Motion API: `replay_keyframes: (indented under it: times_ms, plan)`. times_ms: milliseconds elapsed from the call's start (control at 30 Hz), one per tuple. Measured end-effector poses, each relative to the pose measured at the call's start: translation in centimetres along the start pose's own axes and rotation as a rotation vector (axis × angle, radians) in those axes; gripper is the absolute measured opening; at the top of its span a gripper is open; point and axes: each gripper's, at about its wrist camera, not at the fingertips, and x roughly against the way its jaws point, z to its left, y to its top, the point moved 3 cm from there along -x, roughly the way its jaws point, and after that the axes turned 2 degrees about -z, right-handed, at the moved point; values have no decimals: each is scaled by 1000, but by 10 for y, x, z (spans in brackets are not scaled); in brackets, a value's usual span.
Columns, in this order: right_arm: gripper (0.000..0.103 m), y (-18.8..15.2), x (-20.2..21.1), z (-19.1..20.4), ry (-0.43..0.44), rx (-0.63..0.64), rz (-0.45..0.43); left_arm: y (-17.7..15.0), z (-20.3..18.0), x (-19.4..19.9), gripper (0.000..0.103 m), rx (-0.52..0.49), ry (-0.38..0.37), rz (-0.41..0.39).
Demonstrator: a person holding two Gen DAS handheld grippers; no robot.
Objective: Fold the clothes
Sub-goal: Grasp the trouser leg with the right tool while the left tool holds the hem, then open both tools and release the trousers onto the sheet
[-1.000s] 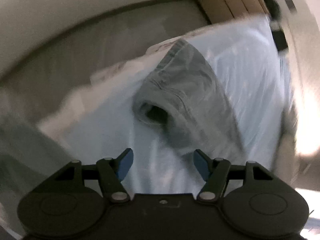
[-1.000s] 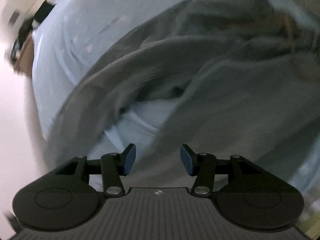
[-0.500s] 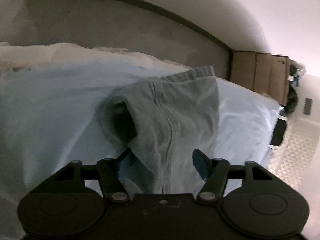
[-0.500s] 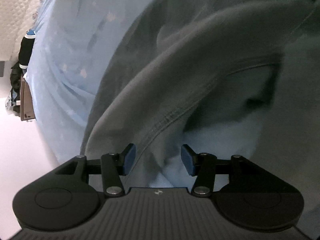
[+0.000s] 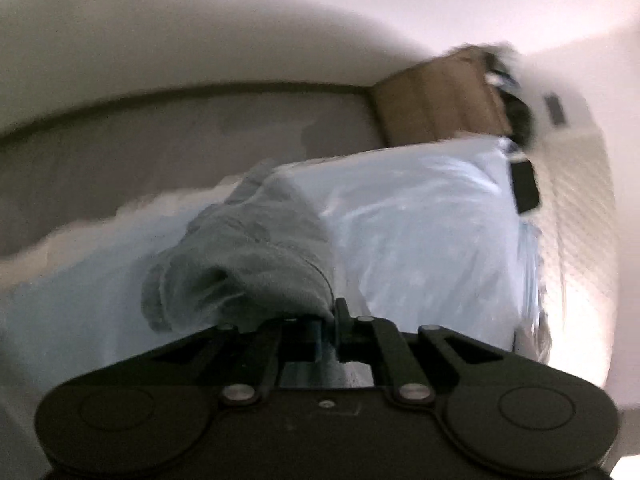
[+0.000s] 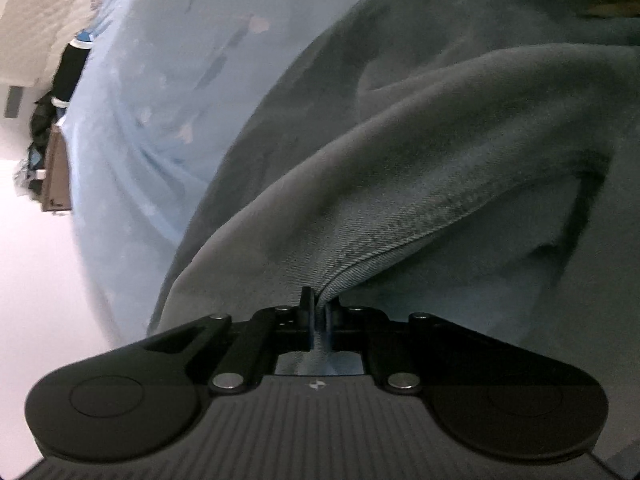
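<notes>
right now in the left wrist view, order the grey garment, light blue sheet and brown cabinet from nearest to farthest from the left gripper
1. grey garment: pinched in the left gripper, bunched up and left of it.
2. light blue sheet: spread under and beyond the garment.
3. brown cabinet: past the sheet's far end, upper right.

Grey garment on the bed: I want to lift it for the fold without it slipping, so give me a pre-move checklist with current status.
1. Left claw shut on the grey garment: ok.
2. Right claw shut on a hemmed edge: ok.
3. Blue bedsheet not pinched too: cannot tell.
4. Which parts of the garment are held: cannot tell.
5. Left view sharp: not ok, blurred.
</notes>
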Motion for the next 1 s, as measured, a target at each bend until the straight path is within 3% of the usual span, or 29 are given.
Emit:
replay_keyframes:
  times_ms: [33,133,300,400,533,600,700,800,900,1000]
  plan:
    - [4,-4,8,-2,7,12,10,1,-4,6,5,-38,-3,-6]
    - [4,-25,15,-18,-14,54,55,2,21,12,5,-24,52,-3]
    - [5,-51,5,-43,-82,67,86,-11,78,4,5,-25,210,53]
    - [6,-55,-2,-53,-117,82,95,-16,93,-2,7,-56,230,67]
    - [14,-47,3,-53,-117,124,112,-15,80,8,13,-125,227,54]
    - [17,-49,13,-49,-127,177,133,-14,68,14,31,-184,238,54]
    - [22,-54,33,-40,-136,265,148,-19,55,27,43,-231,236,57]
    - [30,-62,59,-34,-117,347,142,-27,43,44,50,-288,235,72]
    - [30,-72,77,-33,-102,404,122,-38,30,51,59,-341,238,75]
    - [31,-74,92,-35,-90,426,93,-53,16,68,61,-392,243,86]
